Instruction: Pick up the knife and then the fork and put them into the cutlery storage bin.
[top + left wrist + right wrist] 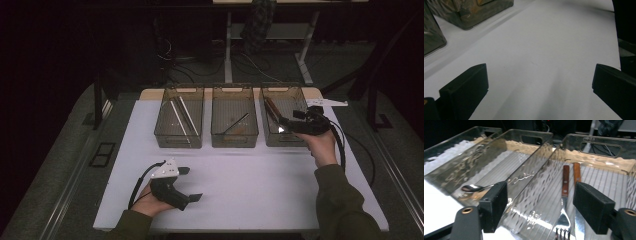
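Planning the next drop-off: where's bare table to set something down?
Free: the white table between the left gripper and the person's right sleeve, in front of the three bins. Crowded: the right bin, holding a fork, with the right gripper open over it.

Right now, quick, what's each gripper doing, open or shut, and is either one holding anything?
Left gripper: jaws open, holding nothing, over the bare white table.
Right gripper: jaws open, holding nothing, above the fork in the right-hand bin.

Nothing legible anywhere: no label, brand, number or sign readable on the bins, the cutlery or the bench.
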Available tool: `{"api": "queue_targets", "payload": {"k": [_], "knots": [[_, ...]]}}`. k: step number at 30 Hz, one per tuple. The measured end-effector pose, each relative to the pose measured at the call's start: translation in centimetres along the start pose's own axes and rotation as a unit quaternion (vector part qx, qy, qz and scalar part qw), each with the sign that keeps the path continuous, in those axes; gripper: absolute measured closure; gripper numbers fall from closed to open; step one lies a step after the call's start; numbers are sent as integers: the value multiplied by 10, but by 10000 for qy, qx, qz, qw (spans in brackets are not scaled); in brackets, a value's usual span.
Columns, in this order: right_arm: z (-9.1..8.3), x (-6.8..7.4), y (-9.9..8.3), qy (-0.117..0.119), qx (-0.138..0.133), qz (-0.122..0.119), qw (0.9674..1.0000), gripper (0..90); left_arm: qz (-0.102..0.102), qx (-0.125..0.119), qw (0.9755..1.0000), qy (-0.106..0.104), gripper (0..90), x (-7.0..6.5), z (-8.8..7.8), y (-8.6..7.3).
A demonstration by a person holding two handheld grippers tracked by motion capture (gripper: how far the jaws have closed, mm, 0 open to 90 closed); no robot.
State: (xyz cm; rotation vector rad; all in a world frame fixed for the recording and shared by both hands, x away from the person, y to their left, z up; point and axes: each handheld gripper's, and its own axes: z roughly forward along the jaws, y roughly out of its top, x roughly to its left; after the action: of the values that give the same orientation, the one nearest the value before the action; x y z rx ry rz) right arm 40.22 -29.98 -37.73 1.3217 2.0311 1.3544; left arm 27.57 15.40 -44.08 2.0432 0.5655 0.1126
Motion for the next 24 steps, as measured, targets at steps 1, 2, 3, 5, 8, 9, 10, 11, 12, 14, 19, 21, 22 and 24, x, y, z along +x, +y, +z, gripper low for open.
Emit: {"api": "queue_targets", "payload": {"k": [1,2,3,5,8,9,10,11,12,14,19,21,22,24], "knots": [[-3,1,-2,32,-14,-7,10000,245,3,4,10000,-4,0,0,0,0],[-6,3,-4,39,-41,-47,10000,233,12,8,10000,-5,0,0,0,0],[-8,4,-6,45,-73,-87,9999,219,13,12,10000,-7,0,0,0,0],[-13,6,-11,70,-61,-146,9999,196,-1,9,10000,-7,0,0,0,0],[-18,12,-20,-43,71,-346,9994,184,5,2,10000,1,0,0,-1,-1],[-19,13,-22,-40,105,-413,9991,183,0,-8,10000,4,0,0,-2,-1],[-20,15,-25,-19,122,-469,9988,179,7,0,10000,8,0,0,-3,-1],[-22,17,-28,17,128,-503,9987,175,-5,13,10000,18,0,1,-3,-2],[-23,19,-31,62,139,-502,9986,175,-21,9,10000,22,0,1,-4,-2],[-27,22,-37,151,136,-541,9983,175,-26,0,10000,32,0,1,-6,-2],[-35,33,-51,360,167,-673,9969,174,-26,-15,10000,51,0,1,-6,-2],[-38,38,-57,429,174,-770,9960,174,-21,-19,10000,56,0,0,-6,-2],[-40,40,-59,469,180,-781,9957,174,-26,-23,10000,55,0,0,-7,-2],[-43,44,-64,559,190,-826,9948,174,-25,-24,10000,53,0,0,-7,-2]]}}
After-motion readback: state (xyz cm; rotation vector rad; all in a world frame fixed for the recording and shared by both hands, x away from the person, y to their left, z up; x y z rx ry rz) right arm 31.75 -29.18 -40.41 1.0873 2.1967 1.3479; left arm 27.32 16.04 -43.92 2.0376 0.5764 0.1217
